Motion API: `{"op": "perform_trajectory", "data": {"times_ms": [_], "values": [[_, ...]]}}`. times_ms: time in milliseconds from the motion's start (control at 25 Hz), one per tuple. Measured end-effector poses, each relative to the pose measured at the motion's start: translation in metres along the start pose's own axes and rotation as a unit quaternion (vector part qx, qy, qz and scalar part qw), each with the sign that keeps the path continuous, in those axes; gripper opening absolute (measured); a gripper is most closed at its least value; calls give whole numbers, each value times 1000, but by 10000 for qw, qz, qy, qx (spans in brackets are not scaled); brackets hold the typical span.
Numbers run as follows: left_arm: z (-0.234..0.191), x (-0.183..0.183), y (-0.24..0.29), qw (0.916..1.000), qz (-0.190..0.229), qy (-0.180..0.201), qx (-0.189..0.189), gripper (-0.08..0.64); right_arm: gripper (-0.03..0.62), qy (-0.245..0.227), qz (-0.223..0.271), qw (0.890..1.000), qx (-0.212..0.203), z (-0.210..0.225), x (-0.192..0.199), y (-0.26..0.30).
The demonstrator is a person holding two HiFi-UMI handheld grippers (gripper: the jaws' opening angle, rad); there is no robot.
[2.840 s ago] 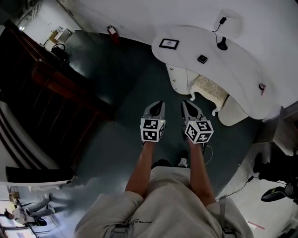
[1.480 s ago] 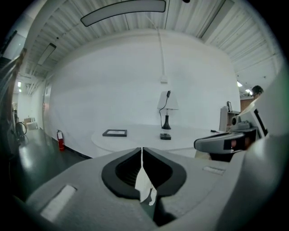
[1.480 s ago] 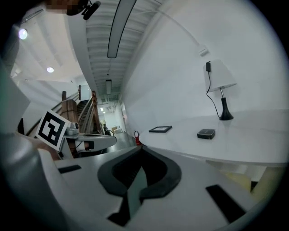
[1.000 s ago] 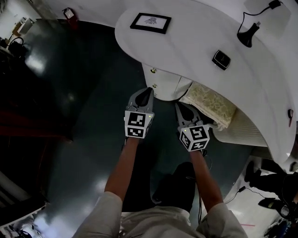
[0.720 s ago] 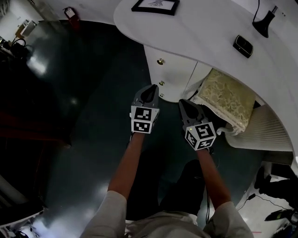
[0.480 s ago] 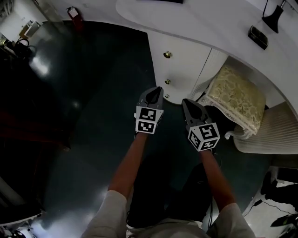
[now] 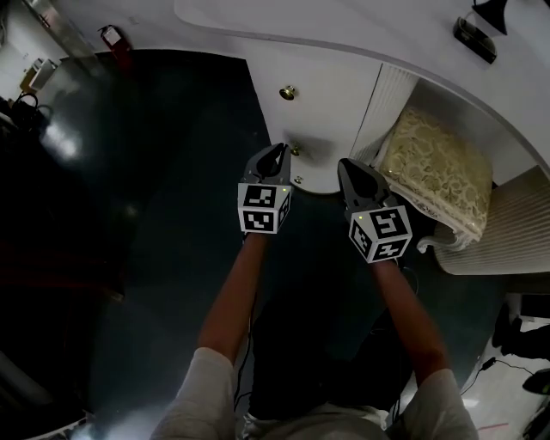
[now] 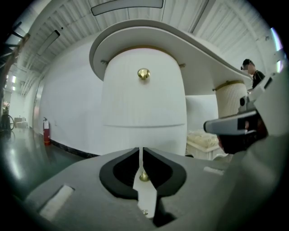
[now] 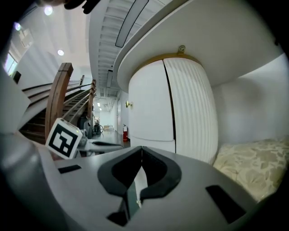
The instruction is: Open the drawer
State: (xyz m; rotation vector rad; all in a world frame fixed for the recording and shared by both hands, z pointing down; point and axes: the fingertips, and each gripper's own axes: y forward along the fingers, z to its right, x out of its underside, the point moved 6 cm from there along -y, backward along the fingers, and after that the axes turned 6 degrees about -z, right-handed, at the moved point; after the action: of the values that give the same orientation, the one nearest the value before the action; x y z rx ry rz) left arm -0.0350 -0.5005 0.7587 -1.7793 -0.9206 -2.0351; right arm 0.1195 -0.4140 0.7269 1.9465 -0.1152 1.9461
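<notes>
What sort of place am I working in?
Probably a reception lobby or showroom: a curved white desk with brass-knobbed drawers, a glossy dark floor and a fire extinguisher by the wall.

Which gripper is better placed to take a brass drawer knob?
Left, likely. The left gripper has a small round brass knob straight ahead; the right gripper faces bare white drawer front.

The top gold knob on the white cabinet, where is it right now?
In the head view, the top gold knob sits on the white cabinet front under the desk top, ahead of the left gripper.
</notes>
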Motion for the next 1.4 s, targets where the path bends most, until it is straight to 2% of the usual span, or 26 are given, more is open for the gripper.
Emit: {"op": "perform_trajectory", "data": {"times_ms": [160, 280, 440, 600, 800, 960, 1120, 1400], "values": [[0, -64, -1, 9990, 383, 186, 166, 14, 15, 20, -134, 9998, 139, 8, 8, -2], [1, -101, -7, 9978, 482, 358, 267, 43, 15, 227, -261, 9992, 201, 5, 25, -15], [2, -131, -18, 9964, 483, 587, 368, 98, 15, 663, -442, 9965, 236, 1, 54, -38], [6, -149, -25, 9937, 558, 944, 249, 117, 15, 608, -650, 9960, -47, -9, 71, -30], [5, -152, -19, 9957, 426, 814, 132, 120, 16, 498, -568, 9962, -426, -20, 64, -12], [5, -151, -14, 9980, 466, 414, 89, 117, 16, 383, -508, 9964, -560, -25, 59, -15], [3, -150, -15, 9981, 576, 181, 79, 115, 17, 341, -554, 9964, -544, -25, 63, -22], [3, -151, -15, 9988, 444, 99, 186, 112, 15, 376, -564, 9968, -427, -17, 63, -30]]}}
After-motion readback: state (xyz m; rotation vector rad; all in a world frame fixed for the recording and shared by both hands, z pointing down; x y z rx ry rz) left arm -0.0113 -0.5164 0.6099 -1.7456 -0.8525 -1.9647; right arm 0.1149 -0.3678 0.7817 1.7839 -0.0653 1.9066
